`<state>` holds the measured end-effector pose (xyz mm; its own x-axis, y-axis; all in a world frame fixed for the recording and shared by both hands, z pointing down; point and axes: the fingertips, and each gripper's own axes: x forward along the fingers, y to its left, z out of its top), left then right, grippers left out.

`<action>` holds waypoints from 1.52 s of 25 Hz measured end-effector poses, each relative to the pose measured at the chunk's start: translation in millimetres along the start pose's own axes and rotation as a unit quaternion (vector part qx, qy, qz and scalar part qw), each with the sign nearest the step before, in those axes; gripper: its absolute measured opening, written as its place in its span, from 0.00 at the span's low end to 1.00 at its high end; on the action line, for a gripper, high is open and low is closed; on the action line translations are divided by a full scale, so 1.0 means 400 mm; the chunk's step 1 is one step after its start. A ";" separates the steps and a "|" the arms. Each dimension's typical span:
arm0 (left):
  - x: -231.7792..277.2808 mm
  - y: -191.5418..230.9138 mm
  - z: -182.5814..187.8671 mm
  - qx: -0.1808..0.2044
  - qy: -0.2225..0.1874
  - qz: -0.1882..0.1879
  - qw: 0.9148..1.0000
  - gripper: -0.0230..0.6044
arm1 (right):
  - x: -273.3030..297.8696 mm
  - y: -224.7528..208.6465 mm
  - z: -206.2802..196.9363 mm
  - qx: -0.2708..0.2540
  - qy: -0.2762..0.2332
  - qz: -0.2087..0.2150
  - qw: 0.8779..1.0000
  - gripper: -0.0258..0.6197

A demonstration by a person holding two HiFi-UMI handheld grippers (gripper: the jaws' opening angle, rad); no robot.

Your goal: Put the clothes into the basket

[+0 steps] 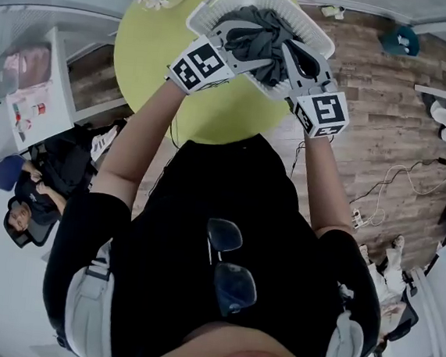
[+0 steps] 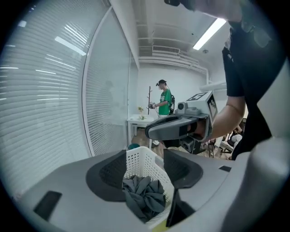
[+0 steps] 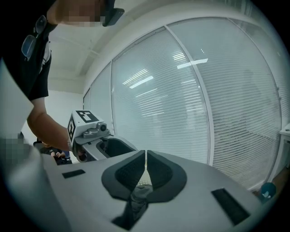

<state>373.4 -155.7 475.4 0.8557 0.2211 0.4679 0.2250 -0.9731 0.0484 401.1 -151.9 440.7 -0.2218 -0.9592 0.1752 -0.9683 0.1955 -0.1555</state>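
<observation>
The right tongs (image 3: 146, 152) are clenched on a fold of the dark grey garment (image 2: 145, 197); the left tongs (image 2: 145, 152) are released and empty.
The garment lies bunched in the white perforated basket (image 2: 140, 163) at the edge of the yellow-green round table (image 1: 156, 57). Probably best: bring the right tips inside the rim, open wide, then lift straight off so no fold trails out.

I can read no words or numbers; my left cube (image 1: 200, 66) and right cube (image 1: 329, 113) bear only black-and-white square patterns, seemingly codes.
</observation>
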 end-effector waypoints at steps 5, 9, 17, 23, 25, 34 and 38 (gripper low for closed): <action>-0.087 -0.050 0.029 -0.064 -0.087 0.053 0.993 0.30 | -0.045 0.052 0.020 -0.001 -0.015 -0.006 1.000 0.09; -0.163 -0.099 0.026 -0.064 -0.115 0.094 0.987 0.09 | -0.088 0.124 0.028 -0.003 -0.018 -0.009 1.000 0.09; -0.283 -0.210 0.051 -0.037 -0.156 0.102 0.982 0.05 | -0.168 0.300 0.051 -0.018 -0.026 -0.016 0.999 0.09; -0.349 -0.277 0.070 -0.026 -0.180 0.095 0.979 0.05 | -0.205 0.401 0.073 -0.026 -0.035 -0.017 0.999 0.09; -0.366 -0.291 0.070 -0.023 -0.186 0.096 0.978 0.05 | -0.211 0.424 0.078 -0.033 -0.034 -0.016 0.999 0.09; -0.405 -0.343 0.056 -0.011 -0.190 0.086 0.978 0.05 | -0.238 0.479 0.084 -0.024 -0.056 -0.037 0.997 0.09; -0.415 -0.360 0.059 -0.010 -0.192 0.082 0.978 0.05 | -0.242 0.498 0.086 -0.027 -0.051 -0.034 0.998 0.09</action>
<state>209.9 -50.9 370.1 0.9923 0.0660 0.1046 0.0644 -0.9977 0.0190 233.6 -27.1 359.5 -0.1451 -0.9858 0.0842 -0.9862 0.1373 -0.0925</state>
